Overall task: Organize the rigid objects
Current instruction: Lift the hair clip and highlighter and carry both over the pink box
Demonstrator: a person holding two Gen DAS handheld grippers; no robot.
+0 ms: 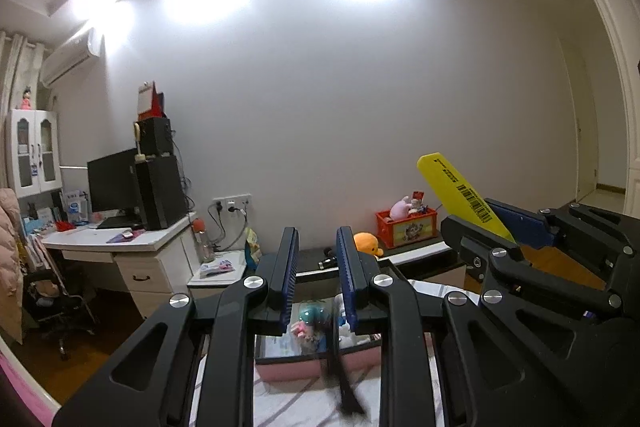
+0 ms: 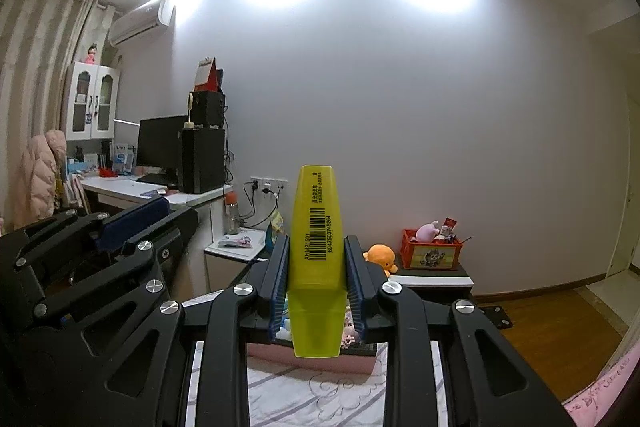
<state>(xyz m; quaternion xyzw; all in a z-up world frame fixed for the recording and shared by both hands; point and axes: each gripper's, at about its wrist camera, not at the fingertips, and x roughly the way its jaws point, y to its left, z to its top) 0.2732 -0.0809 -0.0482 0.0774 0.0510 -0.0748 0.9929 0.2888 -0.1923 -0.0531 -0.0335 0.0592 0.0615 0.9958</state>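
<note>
In your left wrist view, the left gripper (image 1: 317,267) is nearly closed with nothing visible between its pads, above a pink rectangular box (image 1: 316,359) holding small toys. In your right wrist view, the right gripper (image 2: 317,281) clamps a yellow plastic highlighter pen (image 2: 317,247) upright above that box (image 2: 312,361), so stowing it looks yet to do.

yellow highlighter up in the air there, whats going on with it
A person is tidying small items with a handheld gripper in each hand. The right gripper is shut on the yellow highlighter, which stands upright between its fingers, held above a pink box of small toys on the bed. The left gripper is beside it; something thin and dark hangs blurred below its fingers, but I cannot tell what it is. The highlighter has not been put down yet.
</note>
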